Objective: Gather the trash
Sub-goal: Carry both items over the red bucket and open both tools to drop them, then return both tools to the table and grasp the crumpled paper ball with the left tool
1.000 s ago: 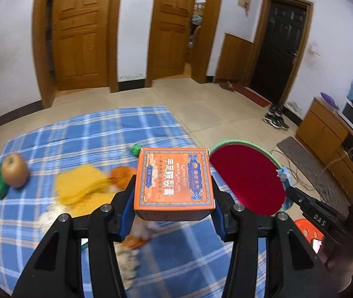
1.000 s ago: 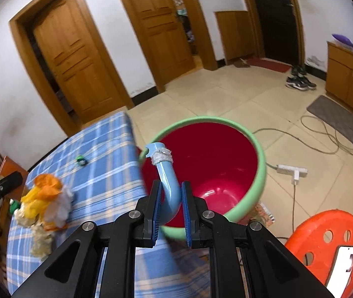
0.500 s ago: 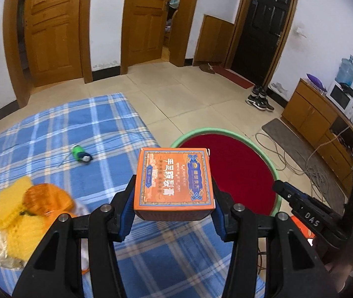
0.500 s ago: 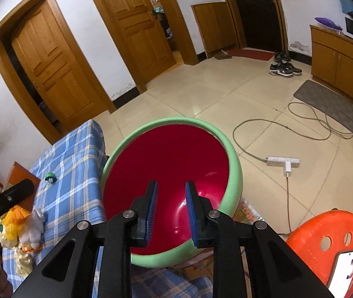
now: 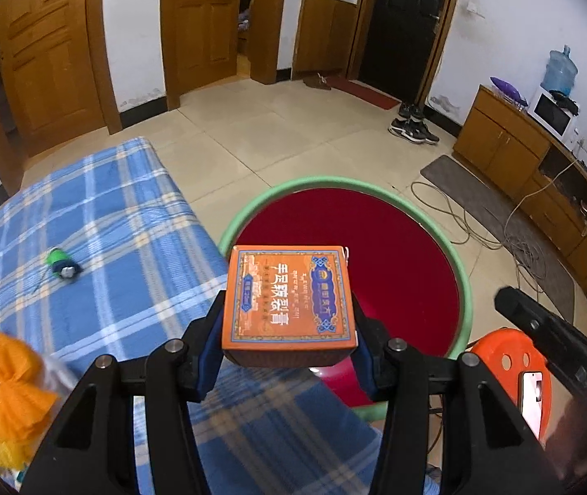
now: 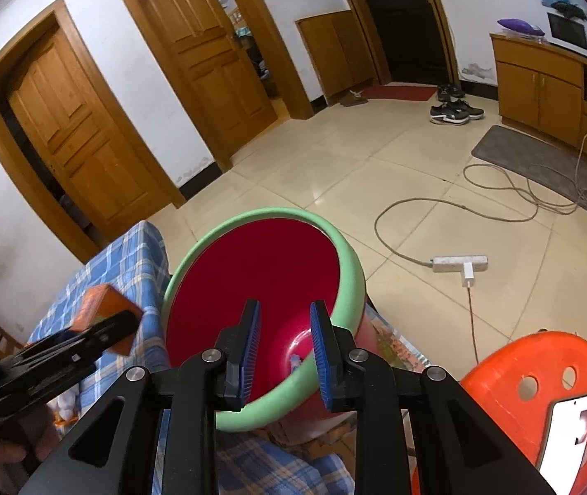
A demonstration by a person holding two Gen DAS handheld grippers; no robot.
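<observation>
We see a glossy plastic basin (image 6: 351,272), a printed cardboard box (image 5: 289,301), a woven checked cloth (image 5: 120,247), and varnished wooden doors (image 6: 83,123).

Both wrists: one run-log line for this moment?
left gripper: shut on orange box | right gripper: open, nothing held | basin: below both | phase: box nearing drop

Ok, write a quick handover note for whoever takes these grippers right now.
Left tool: shut on the orange box, held by the bin rim.
Right tool: open, empty, over the bin mouth.
Done: a small pale-blue piece lies at the bin bottom.
Left: drop the box in, then fetch the green item and the yellow-orange wrappers from the blue cloth.
</observation>
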